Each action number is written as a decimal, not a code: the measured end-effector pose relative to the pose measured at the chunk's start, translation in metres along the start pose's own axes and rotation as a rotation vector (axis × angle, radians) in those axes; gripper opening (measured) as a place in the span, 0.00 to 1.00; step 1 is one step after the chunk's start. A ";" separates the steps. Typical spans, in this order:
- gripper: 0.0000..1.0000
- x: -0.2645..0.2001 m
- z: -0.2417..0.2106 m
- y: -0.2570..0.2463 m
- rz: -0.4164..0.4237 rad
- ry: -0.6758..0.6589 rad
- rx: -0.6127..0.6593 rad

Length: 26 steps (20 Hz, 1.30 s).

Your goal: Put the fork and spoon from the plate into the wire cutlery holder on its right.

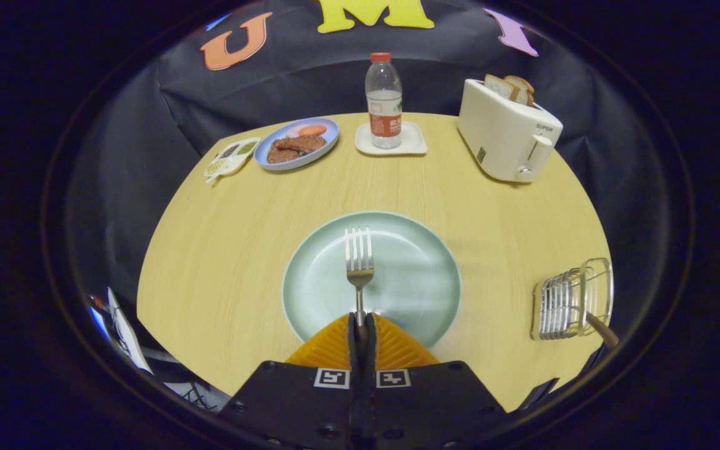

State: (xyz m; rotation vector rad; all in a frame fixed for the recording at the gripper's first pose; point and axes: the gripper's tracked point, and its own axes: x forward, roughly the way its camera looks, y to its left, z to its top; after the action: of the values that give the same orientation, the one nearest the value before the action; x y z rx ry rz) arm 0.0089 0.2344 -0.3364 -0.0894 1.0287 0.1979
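I've got the gripper [360, 325] pinched tight on the fork [359, 265] by its handle, tines pointing away from me over the middle of the pale green plate [422, 281]. Fork looks like stiff, light metal, prob. slick, so a grip low on the handle may let it swing; I'd keep it level. Wire cutlery holder [569, 303] sits well to the plate's right w/ a brown handle [600, 328] poking out, maybe the spoon, can't tell. Toaster [507, 131] is far beyond the plate.

fork [359, 259] over plate [397, 275], holder [569, 300] right
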 end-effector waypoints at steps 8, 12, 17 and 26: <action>0.01 -0.096 0.047 -0.109 -0.051 -0.080 0.024; 0.01 -0.122 0.042 -0.175 -0.082 -0.028 0.056; 0.01 -0.131 0.021 -0.228 -0.082 0.112 0.088; 0.01 -0.117 -0.016 -0.236 0.007 0.403 0.165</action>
State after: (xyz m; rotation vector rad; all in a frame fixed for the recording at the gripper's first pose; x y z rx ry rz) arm -0.0147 -0.0134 -0.2490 0.0257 1.4430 0.1013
